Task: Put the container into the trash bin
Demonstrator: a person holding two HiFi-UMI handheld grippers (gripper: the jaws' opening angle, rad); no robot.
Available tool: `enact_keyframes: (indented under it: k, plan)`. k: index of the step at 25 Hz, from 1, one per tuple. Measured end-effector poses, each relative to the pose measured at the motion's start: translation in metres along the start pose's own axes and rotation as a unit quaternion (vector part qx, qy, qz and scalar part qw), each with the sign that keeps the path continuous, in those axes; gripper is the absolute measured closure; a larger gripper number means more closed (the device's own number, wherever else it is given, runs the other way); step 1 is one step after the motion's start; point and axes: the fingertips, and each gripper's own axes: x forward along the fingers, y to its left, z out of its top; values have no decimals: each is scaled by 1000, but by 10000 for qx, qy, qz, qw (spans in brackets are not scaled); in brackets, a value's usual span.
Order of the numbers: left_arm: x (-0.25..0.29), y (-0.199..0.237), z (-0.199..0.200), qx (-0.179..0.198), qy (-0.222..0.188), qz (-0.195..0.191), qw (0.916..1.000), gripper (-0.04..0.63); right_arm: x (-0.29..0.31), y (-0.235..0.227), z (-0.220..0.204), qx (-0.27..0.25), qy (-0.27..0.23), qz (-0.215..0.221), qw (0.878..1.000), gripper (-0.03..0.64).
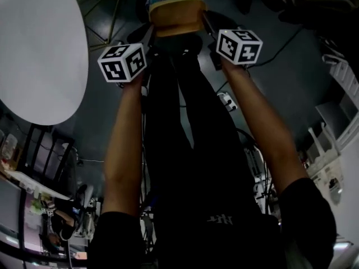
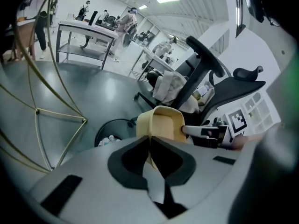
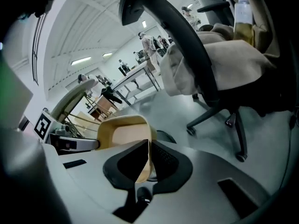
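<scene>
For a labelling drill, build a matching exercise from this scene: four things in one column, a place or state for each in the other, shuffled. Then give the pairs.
1. container
2. trash bin
3. table
4. office chair

A. white, round, at the head view's left
B. clamped at its rim by the left gripper and the right gripper
C. draped with pale cloth
D. dark, on the floor, bottles inside

Pairs: 1-B, 2-D, 3-A, 4-C

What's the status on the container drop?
Left gripper and right gripper shut on container, one on each side of its rim. Container held over trash bin, not released. Bottles in the bin; nothing seen blocking.
</scene>
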Motion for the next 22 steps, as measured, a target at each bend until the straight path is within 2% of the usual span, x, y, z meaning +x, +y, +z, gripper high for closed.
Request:
enact_keyframes:
  k: [9, 22]
  plan:
    - [33, 55, -42, 100, 138, 194, 9997, 577, 52, -12, -52, -191, 267, -70, 9994, 568]
    - [79, 113, -66, 201, 278, 451, 9984, 578, 111, -31, -80, -460, 446, -80, 9979, 568]
